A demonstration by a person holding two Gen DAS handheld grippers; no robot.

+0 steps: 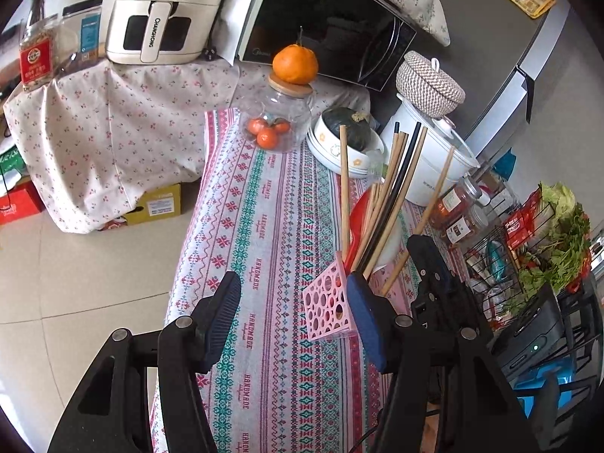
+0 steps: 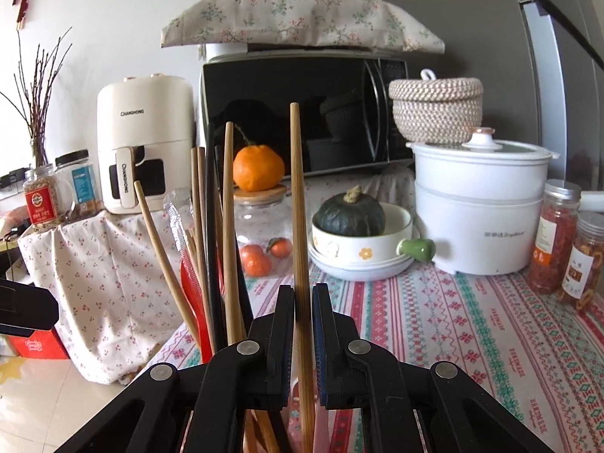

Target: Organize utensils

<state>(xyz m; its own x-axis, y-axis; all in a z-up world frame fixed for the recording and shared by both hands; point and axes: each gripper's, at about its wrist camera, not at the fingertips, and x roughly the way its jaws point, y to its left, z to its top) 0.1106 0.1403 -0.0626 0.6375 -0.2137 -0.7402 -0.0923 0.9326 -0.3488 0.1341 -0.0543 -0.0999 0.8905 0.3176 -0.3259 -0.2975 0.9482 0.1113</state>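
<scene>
Right wrist view — fingers (image 2: 303, 324) pinch one wooden chopstick (image 2: 301, 234); left fingers (image 1: 294, 313) spread wide — touching pink holder (image 1: 326, 307).

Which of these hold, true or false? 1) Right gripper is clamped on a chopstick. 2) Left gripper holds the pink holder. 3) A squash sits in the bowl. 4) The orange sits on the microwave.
1) True: the right gripper is shut on an upright chopstick.
2) False: the left gripper is open; the pink holder stands beside one finger.
3) True: the squash sits in the bowl.
4) False: the orange sits on a jar lid.
</scene>
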